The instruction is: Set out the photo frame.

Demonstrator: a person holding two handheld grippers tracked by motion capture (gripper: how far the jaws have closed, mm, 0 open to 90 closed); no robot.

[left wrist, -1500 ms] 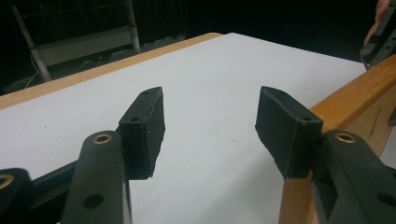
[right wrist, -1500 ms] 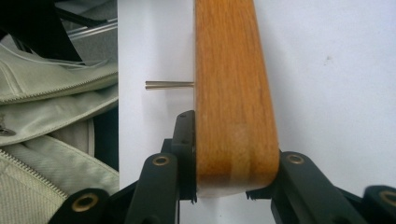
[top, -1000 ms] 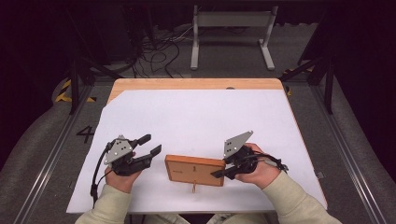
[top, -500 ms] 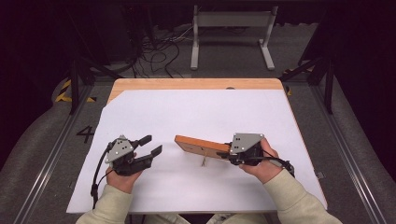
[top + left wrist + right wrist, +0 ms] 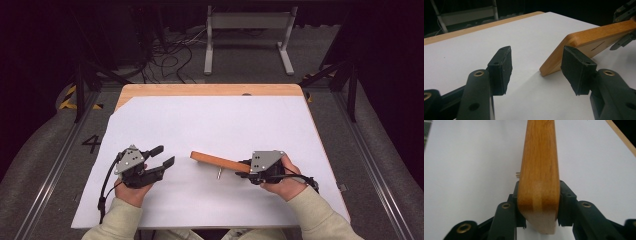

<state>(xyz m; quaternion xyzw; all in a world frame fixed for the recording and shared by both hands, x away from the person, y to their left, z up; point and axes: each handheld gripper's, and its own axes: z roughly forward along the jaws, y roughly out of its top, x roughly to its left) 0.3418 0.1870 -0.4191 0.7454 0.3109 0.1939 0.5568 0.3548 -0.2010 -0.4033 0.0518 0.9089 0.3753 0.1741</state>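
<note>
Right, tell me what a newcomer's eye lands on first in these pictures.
First the flat orange-brown wooden board, near the front middle of the white sheet-covered table, tipped on edge with its far corner on the sheet. The right gripper clamps its near end, jaws pressing both faces and having just opened a little; a small metal pin sticks out beneath it. At the left, the left gripper hovers open and empty, pointing at the board.

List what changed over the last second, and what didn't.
The right gripper tipped the wooden board from lying flat up onto its edge, and its jaws have just been opening with the board between them. The left gripper stayed open and still on the white sheet.
</note>
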